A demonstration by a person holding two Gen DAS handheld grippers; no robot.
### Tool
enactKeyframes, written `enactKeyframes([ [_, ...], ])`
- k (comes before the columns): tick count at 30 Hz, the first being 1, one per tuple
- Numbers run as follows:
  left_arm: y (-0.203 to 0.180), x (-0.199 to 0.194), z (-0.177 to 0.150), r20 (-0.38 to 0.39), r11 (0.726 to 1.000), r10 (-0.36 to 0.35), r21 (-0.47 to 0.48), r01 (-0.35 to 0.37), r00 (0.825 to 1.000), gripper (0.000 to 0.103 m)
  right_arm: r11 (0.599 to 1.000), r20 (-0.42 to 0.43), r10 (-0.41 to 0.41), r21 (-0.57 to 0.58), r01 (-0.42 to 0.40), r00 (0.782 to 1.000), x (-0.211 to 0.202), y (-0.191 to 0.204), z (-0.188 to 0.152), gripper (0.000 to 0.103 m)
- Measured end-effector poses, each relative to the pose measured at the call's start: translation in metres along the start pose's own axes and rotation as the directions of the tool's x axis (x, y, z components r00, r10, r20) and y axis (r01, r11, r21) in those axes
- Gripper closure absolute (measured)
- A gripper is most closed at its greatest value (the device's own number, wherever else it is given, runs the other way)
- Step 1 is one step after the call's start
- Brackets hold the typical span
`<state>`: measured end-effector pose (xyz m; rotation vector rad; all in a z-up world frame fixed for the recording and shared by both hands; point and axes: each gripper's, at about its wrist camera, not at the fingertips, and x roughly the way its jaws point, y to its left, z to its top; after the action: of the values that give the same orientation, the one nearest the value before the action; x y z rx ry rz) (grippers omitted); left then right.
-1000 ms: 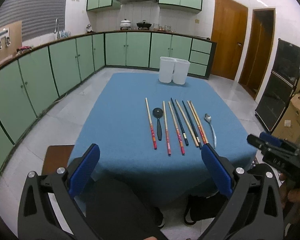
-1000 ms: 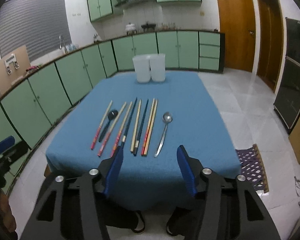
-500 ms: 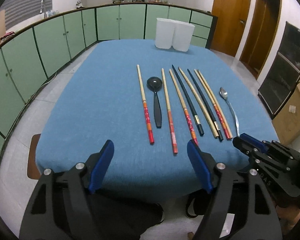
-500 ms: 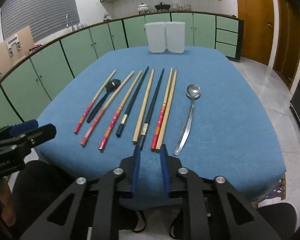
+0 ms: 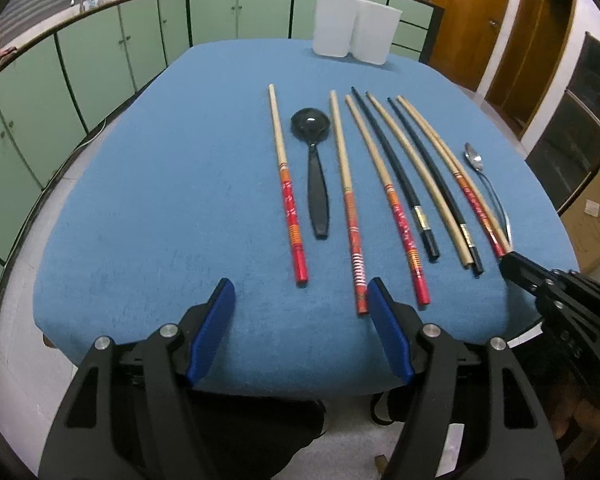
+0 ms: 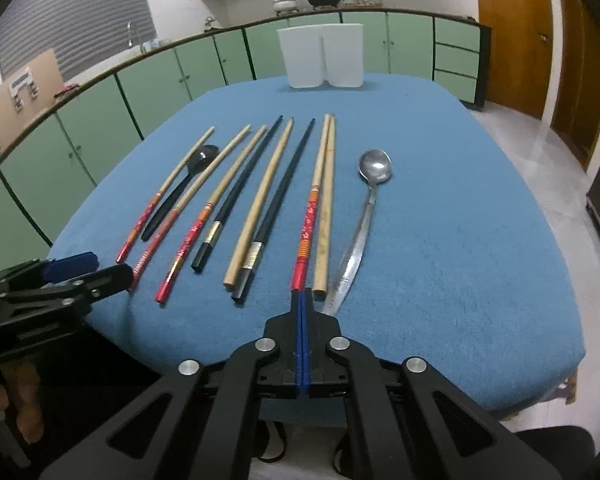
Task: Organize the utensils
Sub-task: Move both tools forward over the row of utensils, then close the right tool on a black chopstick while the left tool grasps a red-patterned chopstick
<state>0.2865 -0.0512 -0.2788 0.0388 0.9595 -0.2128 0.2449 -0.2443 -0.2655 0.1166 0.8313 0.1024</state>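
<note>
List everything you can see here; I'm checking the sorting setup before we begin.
red-ended chopsticks: 4, wood with red ends, in the row on the table
black chopsticks: 2, black, mid row
plain chopsticks: 2, bare wood, right half of the row
black spoon: 1, black, left part of the row
metal spoon: 1, silver, right end of the row
containers: 2, white, far table edge
table: 1, blue cloth
left gripper: open, near edge
right gripper: shut, by a red end

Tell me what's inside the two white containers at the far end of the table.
Only the outer walls of the two white containers show in both views. Their openings face up, above the cameras' line of sight, so whatever they hold is hidden. Nothing sticks out above the rims.
</note>
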Motion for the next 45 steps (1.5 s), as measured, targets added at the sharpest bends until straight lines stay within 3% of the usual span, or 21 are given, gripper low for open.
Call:
enactKeyframes([
  [4,-0.004,0.002,0.0,0.006,1.0,0.014,0.014,-0.014,1.0,0.034,1.0,0.026,0.017,-0.027,-0.017,1.0,-0.007,0.008,0.001,0.103],
  [10,-0.006,0.003,-0.001,0.015,0.999,0.026,0.022,-0.026,1.0,0.033,1.0,-0.013,0.029,0.01,-0.029,0.999,0.008,0.006,0.001,0.101],
  [13,-0.006,0.001,-0.003,0.02,0.999,0.019,0.028,-0.02,1.0,0.032,0.999,-0.005,0.045,0.019,-0.045,0.999,0.003,0.01,-0.002,0.086],
  [20,-0.009,0.004,-0.004,0.039,0.998,0.031,0.046,-0.033,0.999,0.031,0.999,0.017,0.038,-0.037,-0.037,0.999,0.006,0.026,-0.005,0.081],
  [23,-0.007,0.006,-0.002,0.046,0.999,0.027,0.046,-0.029,0.999,0.031,0.997,0.028,0.018,-0.075,-0.016,0.999,0.009,0.029,-0.003,0.085],
  [25,-0.004,0.005,-0.001,0.05,0.999,0.011,0.038,-0.013,0.999,0.033,0.998,0.027,0.012,-0.066,-0.01,1.0,0.008,0.022,-0.002,0.096],
  [34,0.003,0.005,0.005,0.049,1.0,-0.018,0.02,0.017,0.999,0.037,0.999,0.028,0.037,-0.01,-0.037,0.999,0.007,0.004,-0.001,0.096],
  [39,0.019,-0.014,0.007,0.077,0.998,-0.053,-0.041,0.056,0.996,0.033,0.999,0.028,0.043,-0.008,-0.042,0.999,0.007,0.004,-0.002,0.096],
  [42,0.02,-0.007,0.007,0.064,0.999,0.006,-0.033,-0.004,0.998,0.034,0.999,0.03,0.047,-0.003,-0.047,0.998,0.007,0.003,-0.002,0.096],
  [44,0.018,0.001,0.006,0.036,1.0,0.0,-0.028,0.001,0.999,0.044,0.999,0.032,0.048,-0.004,-0.048,0.998,0.007,0.003,-0.003,0.096],
  [45,0.016,0.004,0.006,0.037,1.0,0.0,-0.026,0.001,0.999,0.044,0.999,0.032,0.048,-0.004,-0.047,0.998,0.008,0.003,-0.003,0.096],
])
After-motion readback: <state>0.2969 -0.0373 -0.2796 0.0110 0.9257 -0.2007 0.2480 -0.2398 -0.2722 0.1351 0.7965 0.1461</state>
